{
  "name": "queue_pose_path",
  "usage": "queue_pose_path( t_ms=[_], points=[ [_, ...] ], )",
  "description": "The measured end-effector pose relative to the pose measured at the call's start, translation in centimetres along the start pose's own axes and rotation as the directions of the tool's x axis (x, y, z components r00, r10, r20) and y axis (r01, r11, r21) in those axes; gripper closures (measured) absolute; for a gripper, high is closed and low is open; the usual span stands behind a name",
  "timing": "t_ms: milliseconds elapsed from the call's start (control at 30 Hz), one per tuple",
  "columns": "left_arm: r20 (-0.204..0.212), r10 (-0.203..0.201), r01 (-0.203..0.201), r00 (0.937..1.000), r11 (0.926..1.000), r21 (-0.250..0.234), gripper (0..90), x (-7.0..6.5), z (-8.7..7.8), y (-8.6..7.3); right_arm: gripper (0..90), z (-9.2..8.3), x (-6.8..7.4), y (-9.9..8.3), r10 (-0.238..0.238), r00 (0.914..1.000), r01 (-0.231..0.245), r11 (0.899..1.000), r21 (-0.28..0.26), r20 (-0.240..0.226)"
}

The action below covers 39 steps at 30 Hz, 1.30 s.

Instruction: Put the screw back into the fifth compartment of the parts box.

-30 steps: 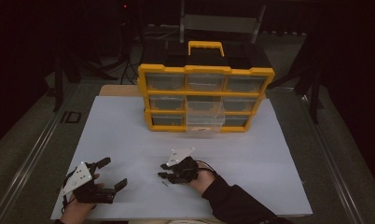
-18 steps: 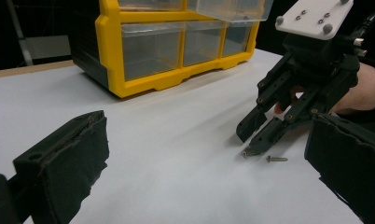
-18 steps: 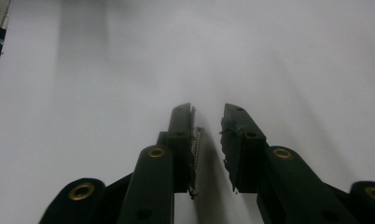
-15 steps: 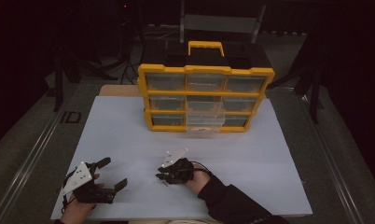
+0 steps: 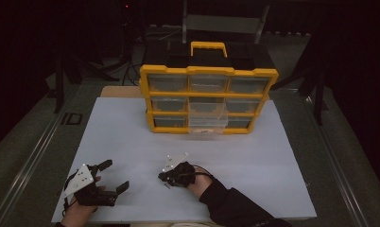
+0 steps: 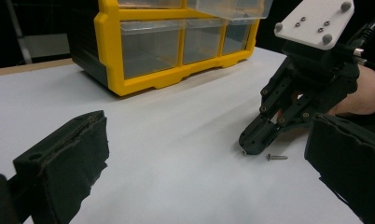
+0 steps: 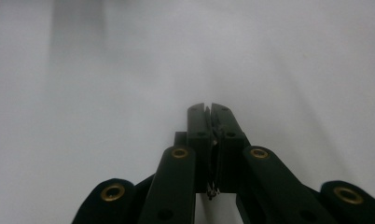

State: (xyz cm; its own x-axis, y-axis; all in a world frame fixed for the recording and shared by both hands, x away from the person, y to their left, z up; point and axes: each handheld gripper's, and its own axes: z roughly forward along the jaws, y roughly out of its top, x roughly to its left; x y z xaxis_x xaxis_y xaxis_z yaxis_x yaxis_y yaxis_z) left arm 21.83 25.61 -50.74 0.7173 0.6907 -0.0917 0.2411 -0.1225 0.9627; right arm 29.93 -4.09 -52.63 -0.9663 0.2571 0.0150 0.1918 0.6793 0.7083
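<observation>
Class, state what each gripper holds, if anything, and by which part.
Right gripper: shut on a small screw, apparently along its shank. Left gripper: open, holding nothing.

The white counter (image 5: 282, 156) carries a yellow drawer organizer (image 5: 208, 101) at the back and what looks like a small screw (image 6: 276, 157) near the front.

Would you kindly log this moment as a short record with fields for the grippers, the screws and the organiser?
right gripper: jaws closed together, tips down at the white table; a small screw is pinched between its pads
left gripper: jaws wide open, nothing between them, low over the near left part of the table
loose screw: lying flat on the table just beside the right gripper's tips
organiser: yellow, clear drawers, at the table's far side
open drawer: bottom row, middle, pulled out
</observation>
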Motion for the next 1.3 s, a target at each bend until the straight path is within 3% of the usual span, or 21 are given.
queue_pose_path(
  t_ms=[100, 600, 1067, 1300],
  points=[
    [0.0, 0.001, -0.001, 1.0, 1.0, 0.0, 0.6, 0.0, 0.0, 0.0, 87.7, -0.1, 0.0, 0.0, -0.003, 0.9999, 0.003, 1.0, -0.001, 0.01],
    [-0.002, 0.002, -0.002, 1.0, 1.0, 0.0, 0.6, 0.0, 0.0, 0.0, 87.7, -4.3, -0.8, 1.7, 0.026, 0.9996, -0.025, 0.997, -0.074, 0.012],
    [-0.003, -0.005, 0.005, 1.0, 1.0, 0.002, 0.6, 0.0, 0.1, 0.0, 87.7, -7.4, -1.3, 3.2, 0.005, 0.9994, -0.001, 0.994, -0.112, 0.033],
    [-0.005, -0.002, 0.002, 1.0, 1.0, 0.002, 0.6, 0.0, 0.1, 0.0, 87.7, -10.2, -1.8, 4.6, -0.008, 0.9973, 0.019, 0.989, -0.147, 0.073]
  ],
)
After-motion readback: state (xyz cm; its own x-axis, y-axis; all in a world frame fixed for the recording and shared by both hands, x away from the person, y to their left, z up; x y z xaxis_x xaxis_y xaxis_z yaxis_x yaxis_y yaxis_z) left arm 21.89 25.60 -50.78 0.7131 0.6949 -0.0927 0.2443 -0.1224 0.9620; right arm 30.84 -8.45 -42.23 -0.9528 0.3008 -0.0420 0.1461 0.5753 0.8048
